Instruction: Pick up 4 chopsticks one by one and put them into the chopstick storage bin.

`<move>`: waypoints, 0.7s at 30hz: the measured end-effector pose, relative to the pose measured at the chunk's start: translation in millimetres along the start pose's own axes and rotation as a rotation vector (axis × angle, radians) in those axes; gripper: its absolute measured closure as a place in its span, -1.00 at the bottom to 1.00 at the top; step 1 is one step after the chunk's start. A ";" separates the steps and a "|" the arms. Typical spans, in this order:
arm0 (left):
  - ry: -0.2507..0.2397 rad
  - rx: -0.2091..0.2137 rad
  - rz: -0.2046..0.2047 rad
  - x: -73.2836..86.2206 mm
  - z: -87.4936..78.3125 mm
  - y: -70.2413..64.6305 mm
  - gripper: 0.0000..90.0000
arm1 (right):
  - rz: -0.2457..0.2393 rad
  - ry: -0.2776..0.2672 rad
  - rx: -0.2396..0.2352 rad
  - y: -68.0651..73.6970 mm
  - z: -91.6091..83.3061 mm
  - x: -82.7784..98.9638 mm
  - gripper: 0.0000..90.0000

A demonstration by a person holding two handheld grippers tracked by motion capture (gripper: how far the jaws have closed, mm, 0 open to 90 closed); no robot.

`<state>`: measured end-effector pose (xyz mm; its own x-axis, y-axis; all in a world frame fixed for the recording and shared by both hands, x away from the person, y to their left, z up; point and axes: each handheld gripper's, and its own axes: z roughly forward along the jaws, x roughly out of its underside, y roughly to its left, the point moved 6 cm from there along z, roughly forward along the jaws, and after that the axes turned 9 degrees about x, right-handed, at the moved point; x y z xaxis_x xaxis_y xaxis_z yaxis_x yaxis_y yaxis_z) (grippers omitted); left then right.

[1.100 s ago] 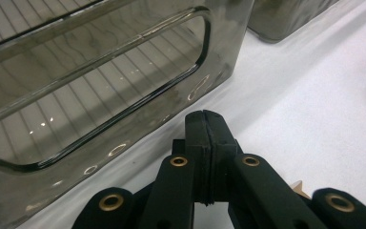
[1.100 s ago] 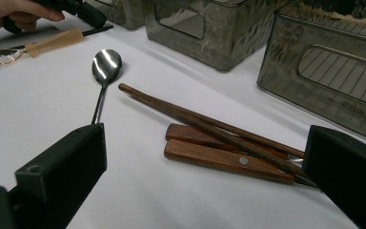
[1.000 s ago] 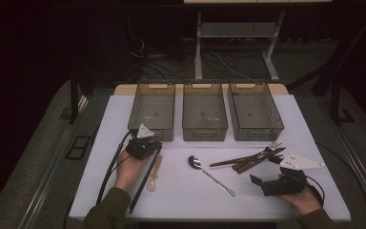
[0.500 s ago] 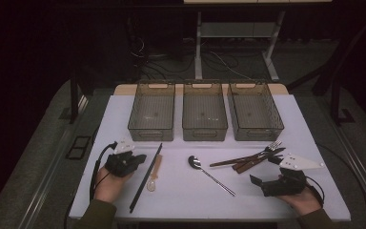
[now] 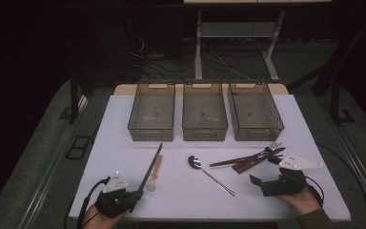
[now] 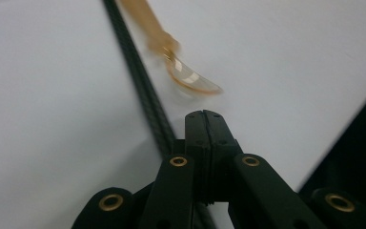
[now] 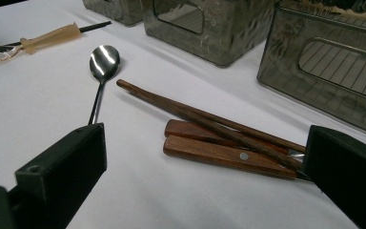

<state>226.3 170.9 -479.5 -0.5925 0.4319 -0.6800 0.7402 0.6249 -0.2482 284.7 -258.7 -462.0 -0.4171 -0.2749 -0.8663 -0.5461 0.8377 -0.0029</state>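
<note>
Three translucent bins (image 5: 204, 117) stood in a row at the desk's (image 5: 114, 157) far side, nothing visible inside. Left gripper (image 5: 133, 199), at the near-left edge, had jaws fully closed, gripping nothing; black rod (image 5: 151, 167) and amber plastic spoon (image 5: 154, 172) lay just ahead. Right gripper (image 5: 261, 183) was wide open, empty, facing wooden-handled cutlery (image 5: 248, 161); steel spoon (image 5: 205, 171) between.

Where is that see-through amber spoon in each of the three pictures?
High view: the amber spoon lies on the white table, lower left of centre.
Left gripper view: amber spoon at top centre, bowl nearest the camera.
Right gripper view: amber spoon at the far upper left.
Shared landmark: the thin black rod lying right alongside it.
</note>
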 end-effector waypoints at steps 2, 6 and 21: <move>0.024 -0.018 0.014 1.9 1.5 -3.2 0.99 | 0.001 0.000 0.000 0.3 -0.1 0.0 -0.99; 0.038 -0.010 0.001 3.3 3.6 -1.1 0.99 | -0.001 0.000 0.000 0.4 0.0 -0.1 -0.99; 0.066 -0.047 0.010 3.3 2.9 2.6 0.99 | 0.002 0.002 0.009 -1.1 -0.7 0.7 -0.99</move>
<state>227.2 172.0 -484.4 -0.6063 0.4790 -0.6348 0.7311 0.6497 -0.2081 284.5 -260.1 -462.2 -0.4200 -0.2740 -0.8652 -0.5386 0.8426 -0.0054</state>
